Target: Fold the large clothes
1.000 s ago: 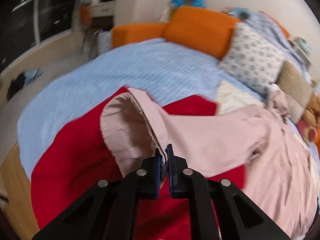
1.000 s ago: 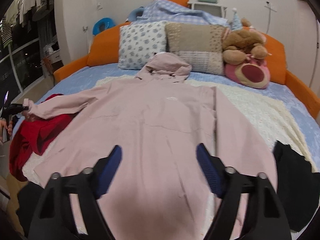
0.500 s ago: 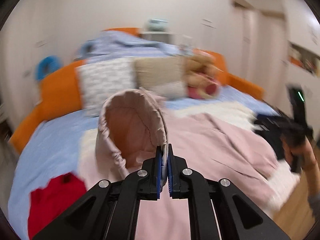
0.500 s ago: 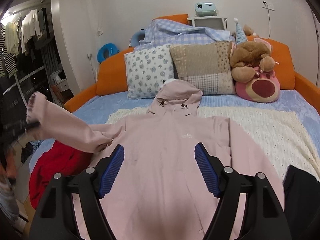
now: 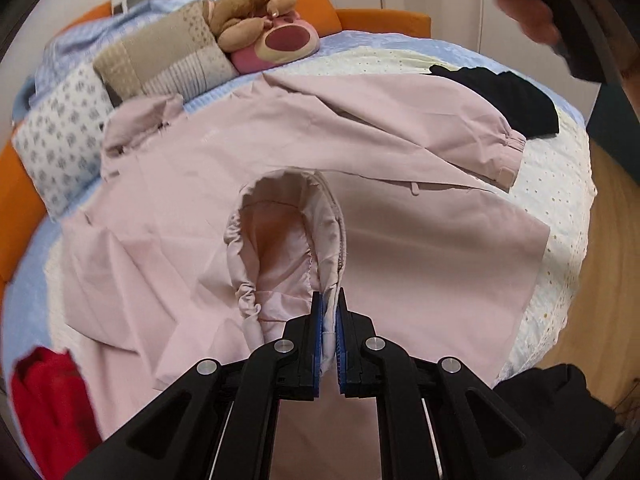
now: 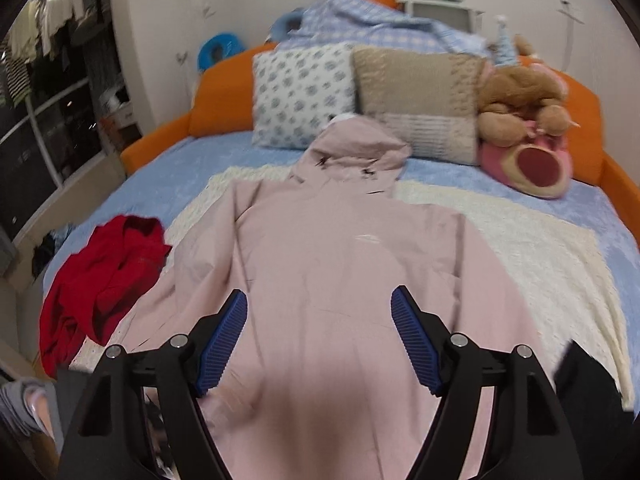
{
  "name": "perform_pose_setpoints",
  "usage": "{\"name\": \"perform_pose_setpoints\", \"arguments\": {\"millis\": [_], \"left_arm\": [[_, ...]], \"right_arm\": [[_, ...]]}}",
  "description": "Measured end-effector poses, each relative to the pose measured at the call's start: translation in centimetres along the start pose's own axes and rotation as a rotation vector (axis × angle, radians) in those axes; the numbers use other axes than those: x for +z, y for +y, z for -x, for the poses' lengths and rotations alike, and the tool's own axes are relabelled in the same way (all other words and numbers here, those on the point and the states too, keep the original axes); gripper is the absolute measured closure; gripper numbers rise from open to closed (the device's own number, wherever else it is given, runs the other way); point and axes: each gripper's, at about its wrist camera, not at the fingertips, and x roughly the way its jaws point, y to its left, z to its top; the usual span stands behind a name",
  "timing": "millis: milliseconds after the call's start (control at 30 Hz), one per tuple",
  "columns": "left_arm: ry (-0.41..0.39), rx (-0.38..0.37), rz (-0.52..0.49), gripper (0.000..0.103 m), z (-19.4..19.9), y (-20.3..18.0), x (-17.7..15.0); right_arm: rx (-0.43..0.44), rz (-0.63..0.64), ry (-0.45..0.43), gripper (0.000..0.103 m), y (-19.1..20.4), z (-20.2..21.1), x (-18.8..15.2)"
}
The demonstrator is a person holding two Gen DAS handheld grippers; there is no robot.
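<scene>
A large pink hooded jacket (image 6: 344,264) lies spread front-down on a cream blanket (image 6: 532,248) on the bed, hood (image 6: 360,152) toward the pillows. My left gripper (image 5: 329,320) is shut on the cuff of the jacket's left sleeve (image 5: 288,240) and holds it above the jacket's body (image 5: 420,264). The other sleeve (image 5: 420,136) lies folded across the jacket. My right gripper (image 6: 318,332) is open and empty, hovering over the jacket's lower back.
A red garment (image 6: 100,280) lies bunched at the bed's left side. A black garment (image 5: 508,96) lies at the right edge. Pillows (image 6: 304,92) and plush toys (image 6: 524,120) line the orange headboard (image 6: 224,100). Wooden floor (image 5: 600,280) lies beyond the bed.
My left gripper has swung the sleeve cuff from over the red garment at the bed's left inward over the jacket's body. My right gripper stays open, shifted slightly over the jacket.
</scene>
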Motion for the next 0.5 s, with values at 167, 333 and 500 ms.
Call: {"name": "perform_pose_setpoints", "arguments": {"millis": [167, 333, 500], "left_arm": [[-0.044, -0.024, 0.024, 0.091, -0.8, -2.0, -1.4], [-0.075, -0.006, -0.005, 0.091, -2.0, -4.1, -1.7], [-0.056, 0.01, -0.076, 0.089, -3.2, -5.4, -2.7]], "right_arm": [[0.094, 0.072, 0.083, 0.028, 5.0, -8.8, 5.2], [0.196, 0.085, 0.204, 0.034, 12.6, -21.2, 11.5], [0.153, 0.116, 0.35, 0.047, 17.7, -32.7, 14.0]]}}
